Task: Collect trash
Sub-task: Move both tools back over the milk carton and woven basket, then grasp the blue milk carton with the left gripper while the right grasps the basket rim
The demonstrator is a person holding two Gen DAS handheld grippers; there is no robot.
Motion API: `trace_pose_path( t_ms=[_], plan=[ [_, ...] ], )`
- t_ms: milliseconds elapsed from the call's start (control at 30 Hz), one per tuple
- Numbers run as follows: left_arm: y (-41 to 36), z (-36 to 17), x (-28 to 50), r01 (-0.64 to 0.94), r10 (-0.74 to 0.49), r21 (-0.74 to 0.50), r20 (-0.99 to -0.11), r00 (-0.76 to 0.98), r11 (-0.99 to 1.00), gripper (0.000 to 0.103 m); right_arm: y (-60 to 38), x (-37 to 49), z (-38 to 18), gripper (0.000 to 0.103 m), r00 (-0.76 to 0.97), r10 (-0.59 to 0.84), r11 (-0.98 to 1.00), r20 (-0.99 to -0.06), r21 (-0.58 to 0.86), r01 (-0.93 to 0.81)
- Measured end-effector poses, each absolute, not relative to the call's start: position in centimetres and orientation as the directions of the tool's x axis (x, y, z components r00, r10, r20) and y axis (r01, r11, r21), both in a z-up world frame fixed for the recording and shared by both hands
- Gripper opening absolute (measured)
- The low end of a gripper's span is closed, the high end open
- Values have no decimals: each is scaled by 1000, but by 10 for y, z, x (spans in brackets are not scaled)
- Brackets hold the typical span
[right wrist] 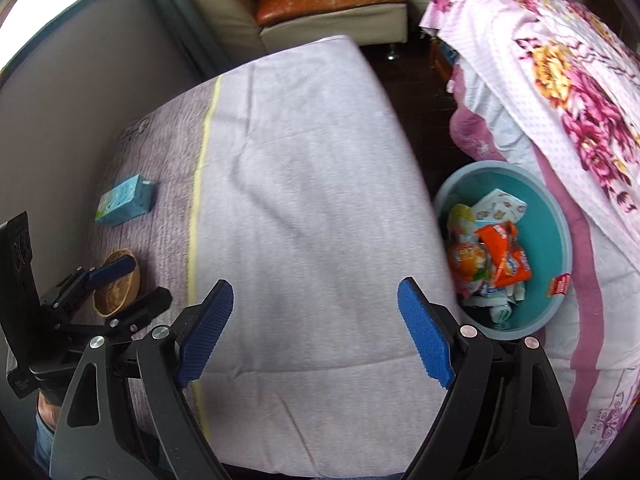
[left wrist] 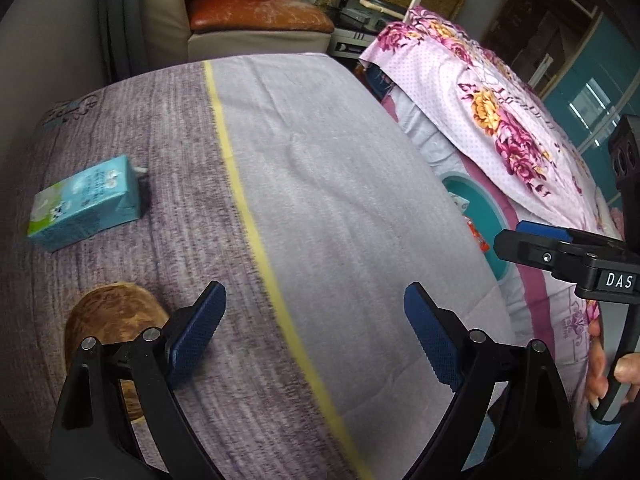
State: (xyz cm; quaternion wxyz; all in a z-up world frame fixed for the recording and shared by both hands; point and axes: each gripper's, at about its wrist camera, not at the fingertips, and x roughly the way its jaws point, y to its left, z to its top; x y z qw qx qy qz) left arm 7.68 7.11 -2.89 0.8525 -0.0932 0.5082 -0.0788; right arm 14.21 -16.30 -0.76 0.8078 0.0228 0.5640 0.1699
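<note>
Both jaws stand released, nothing between them: left gripper [left wrist: 314,330], right gripper [right wrist: 314,330]

Just left of our left jaws sits a wooden bowl [left wrist: 114,320]. Further ahead-left on the bedspread [left wrist: 320,200] lies the milk carton [left wrist: 86,202], on its side. We judge it light, thin-walled and crushable; pinch gently across the narrow faces

Basin [right wrist: 560,240] right of our right jaws holds wrappers

Home living room, quilt-covered bed [right wrist: 304,184], worn sofa [right wrist: 320,0], floral bedding [right wrist: 560,80]
</note>
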Motion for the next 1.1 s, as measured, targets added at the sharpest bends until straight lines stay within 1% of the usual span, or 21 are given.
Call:
trace_pose_path(
  t_ms=[167,267,400,567,600,633,667,700,733,800,1067,1100],
  plan=[
    [132,-29,60,-37,-185,-232,-853,488,972,91,-120,139,-11,80,261,323,922,-910,240,-305],
    [164,-30,49,-84,-139,-207,-855,500,975,91,-92,136,-14,80,223,347,902,-911,259,-345],
    [207,-37,35,-149,-113,-215,-858,501,965,91,-52,131,-24,80,161,357,879,-920,273,-391],
    [240,-45,21,-190,-87,-206,-863,498,960,91,-9,125,-40,80,70,391,846,-918,328,-420],
    [244,-47,18,-190,-81,-199,-865,496,961,91,-2,123,-43,77,56,396,840,-916,337,-425],
    [247,-48,16,-188,-75,-190,-867,492,964,91,5,122,-47,71,44,400,836,-915,344,-428],
    [251,-49,15,-185,-70,-181,-870,488,966,91,12,120,-51,60,29,403,831,-915,353,-429],
    [253,-51,13,-182,-66,-174,-872,485,968,91,18,119,-56,54,7,411,826,-912,369,-427],
    [256,-52,12,-177,-62,-167,-874,481,970,91,24,118,-60,53,-17,419,819,-908,386,-425],
    [261,-54,12,-169,-60,-158,-878,475,973,91,34,115,-67,43,-44,428,807,-903,403,-431],
    [270,-57,20,-138,-53,-131,-884,465,982,91,61,116,-86,39,-104,463,785,-880,462,-412],
    [269,-55,25,-133,-54,-131,-882,467,982,91,63,117,-89,33,-105,465,784,-879,464,-411]
  ],
)
